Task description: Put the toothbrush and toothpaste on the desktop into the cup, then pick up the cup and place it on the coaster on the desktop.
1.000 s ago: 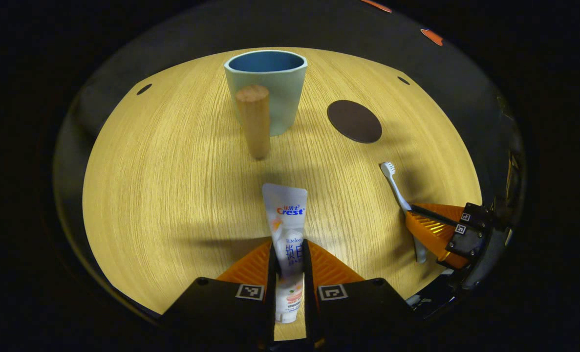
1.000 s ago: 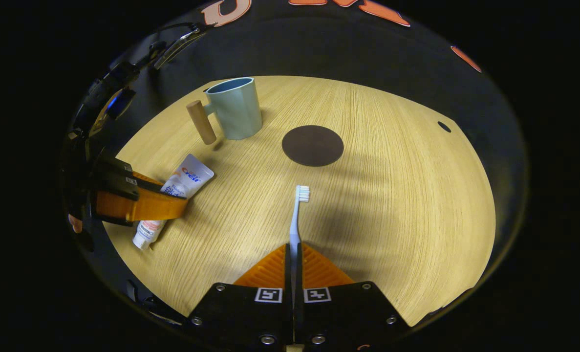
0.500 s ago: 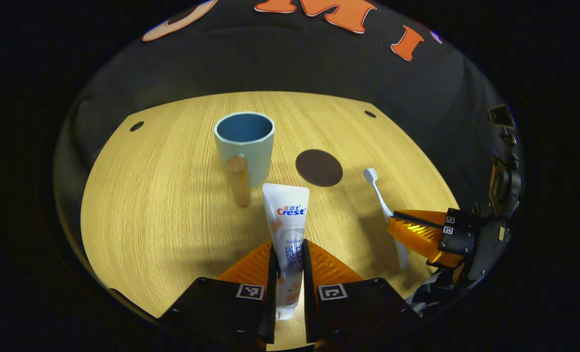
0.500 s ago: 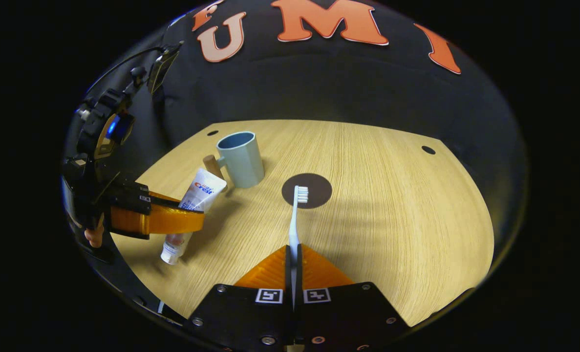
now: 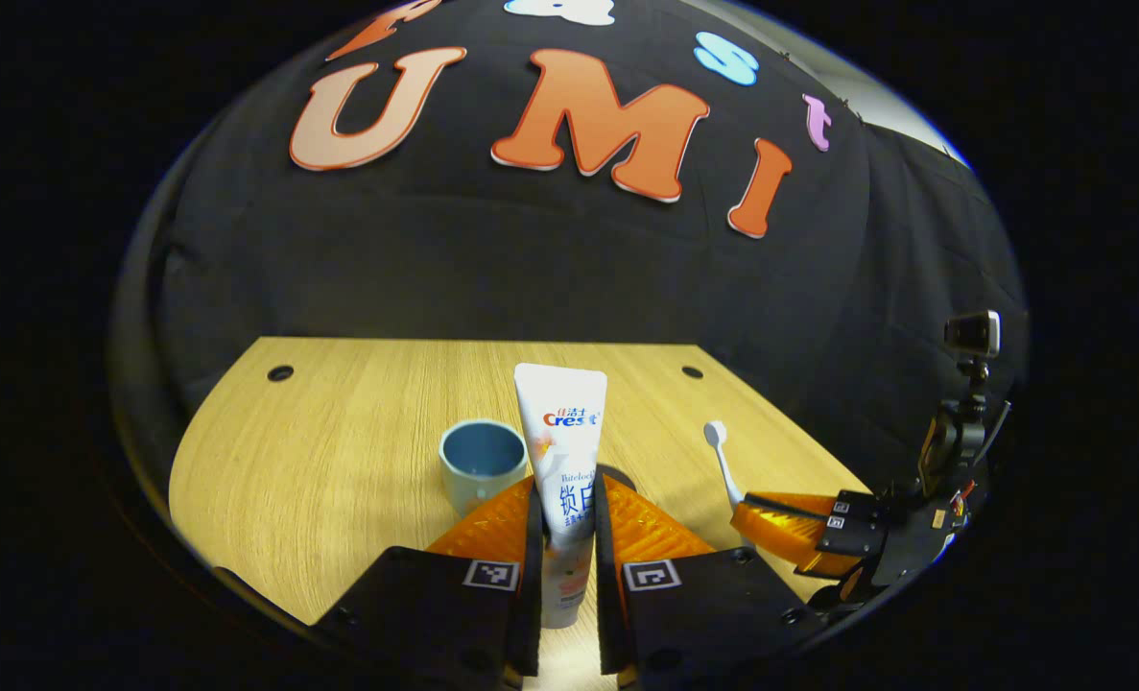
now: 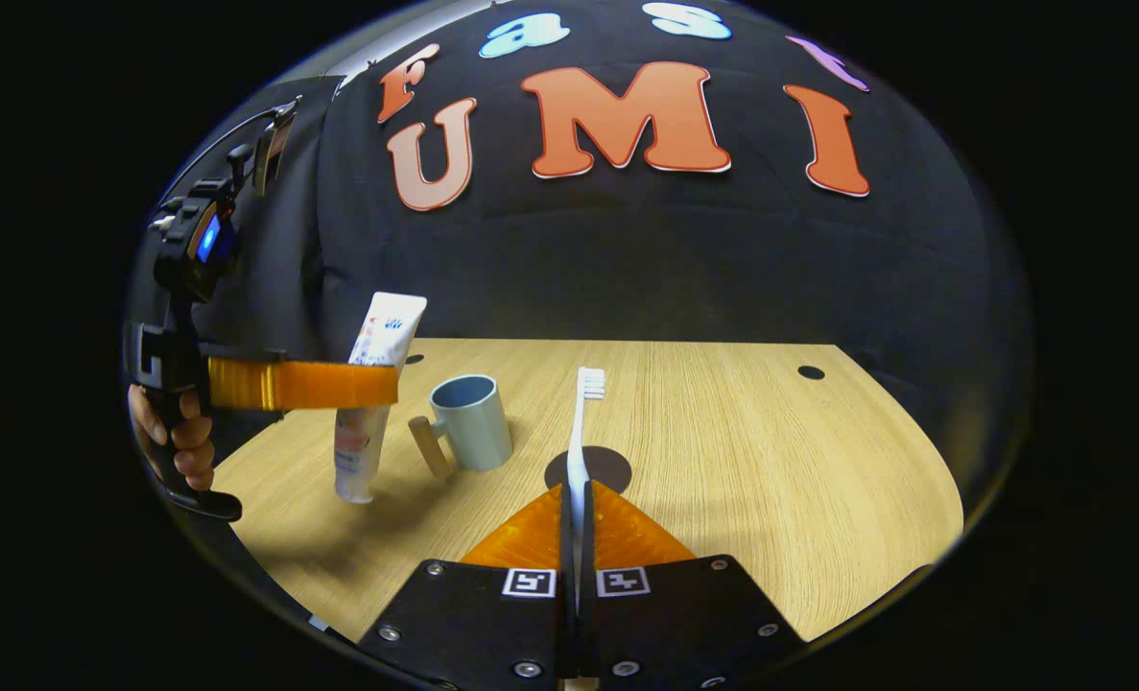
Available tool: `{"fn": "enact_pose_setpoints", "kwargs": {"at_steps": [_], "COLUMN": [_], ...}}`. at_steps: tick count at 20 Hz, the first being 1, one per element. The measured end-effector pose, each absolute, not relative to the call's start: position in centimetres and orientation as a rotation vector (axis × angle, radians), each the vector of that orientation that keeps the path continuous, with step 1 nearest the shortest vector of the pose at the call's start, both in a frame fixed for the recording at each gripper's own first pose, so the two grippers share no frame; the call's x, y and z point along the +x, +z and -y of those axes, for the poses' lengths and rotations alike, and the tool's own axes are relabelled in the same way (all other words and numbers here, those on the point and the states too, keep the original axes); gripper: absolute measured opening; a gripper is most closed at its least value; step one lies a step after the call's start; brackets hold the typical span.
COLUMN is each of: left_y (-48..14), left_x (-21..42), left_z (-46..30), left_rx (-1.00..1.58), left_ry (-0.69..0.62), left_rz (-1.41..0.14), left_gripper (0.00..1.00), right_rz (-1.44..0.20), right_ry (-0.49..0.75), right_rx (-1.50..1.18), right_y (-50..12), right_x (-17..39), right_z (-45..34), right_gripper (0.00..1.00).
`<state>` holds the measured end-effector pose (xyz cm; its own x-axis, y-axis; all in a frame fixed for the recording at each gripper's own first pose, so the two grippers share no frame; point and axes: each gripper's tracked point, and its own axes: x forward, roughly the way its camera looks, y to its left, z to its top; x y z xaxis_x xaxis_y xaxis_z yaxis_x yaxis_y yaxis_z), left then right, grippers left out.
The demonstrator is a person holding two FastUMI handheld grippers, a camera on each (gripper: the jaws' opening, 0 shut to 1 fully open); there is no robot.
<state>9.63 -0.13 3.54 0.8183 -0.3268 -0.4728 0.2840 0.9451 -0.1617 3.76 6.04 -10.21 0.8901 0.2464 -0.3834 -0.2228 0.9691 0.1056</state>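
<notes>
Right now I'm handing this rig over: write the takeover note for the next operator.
Left gripper: shut on the toothpaste, tube upright, cap down, lifted off the desktop.
Right gripper: shut on the toothbrush, bristles up.
Cup: empty, standing on the desktop, beside the coaster, not on it.
Done: both items picked up.
Left: drop both into the cup, then set the cup on the coaster.

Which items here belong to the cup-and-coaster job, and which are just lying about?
Job items: toothpaste clamped in the left gripper; toothbrush clamped in the right gripper; cup, empty; coaster.

Bystanders: table; the person's hand holding the left gripper.
</notes>
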Motion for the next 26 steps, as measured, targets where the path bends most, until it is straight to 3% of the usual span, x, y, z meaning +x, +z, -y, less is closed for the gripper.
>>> {"fn": "enact_pose_setpoints", "kwargs": {"at_steps": [4, 10, 26], "left_y": [8.1, 7.7, 0.7], "left_x": [13.9, 20.1, 23.6], "left_z": [-1.9, -3.1, -4.1], "left_rx": [-0.070, -0.161, -0.192], "left_ry": [-0.265, -0.228, -0.406], "left_rz": [-0.306, -0.174, -0.180], "left_gripper": [0.24, 0.25, 0.24], "right_rz": [-0.269, -0.083, -0.033], "right_ry": [0.221, 0.154, 0.230], "right_rx": [0.019, -0.107, 0.062], "right_y": [-7.6, -4.9, -3.0], "right_x": [5.2, 5.8, 9.3], "right_z": [-6.7, -6.4, -9.0], "right_gripper": [0.01, 0.01, 0.01]}}
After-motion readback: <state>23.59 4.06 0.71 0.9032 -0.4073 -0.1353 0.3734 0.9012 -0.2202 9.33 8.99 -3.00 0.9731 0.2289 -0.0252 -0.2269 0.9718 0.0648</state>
